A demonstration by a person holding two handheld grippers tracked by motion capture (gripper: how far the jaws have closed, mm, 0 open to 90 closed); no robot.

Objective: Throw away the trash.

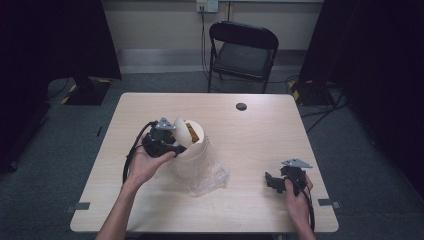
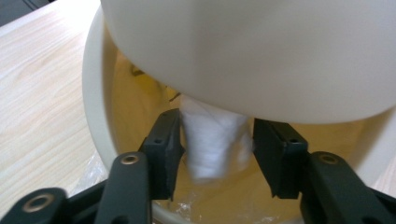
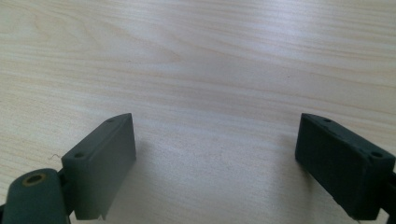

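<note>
Lid [image 2: 261, 56] hides most of the bin [image 2: 100, 102]; left gripper [image 2: 217, 149] released around blurred tissue [image 2: 212, 140], right gripper [image 3: 215, 163] released.

Worktop [image 1: 250, 145]: light wood-grain laminate, rounded corners, one round black cable grommet [image 1: 241, 106] near the far edge. Floor [image 1: 70, 145] is dark grey carpet. Small grey tape marks on the floor at the near left [image 1: 79, 206] and near right [image 1: 328, 202] of the worktop. Black folding chair [image 1: 243, 52] sits behind the far edge, facing in, seat empty. Back wall [image 1: 150, 25] is cream with a pale skirting strip; wall socket [image 1: 207, 5] at the top, a cable hanging down from it beside the chair. Dark curtains or panels flank both sides, left [image 1: 55, 40] and right [image 1: 370, 60]. Yellow-black hazard tape [image 1: 299, 90] at the stand bases. Lighting is even, overhead, soft shadows.
</note>
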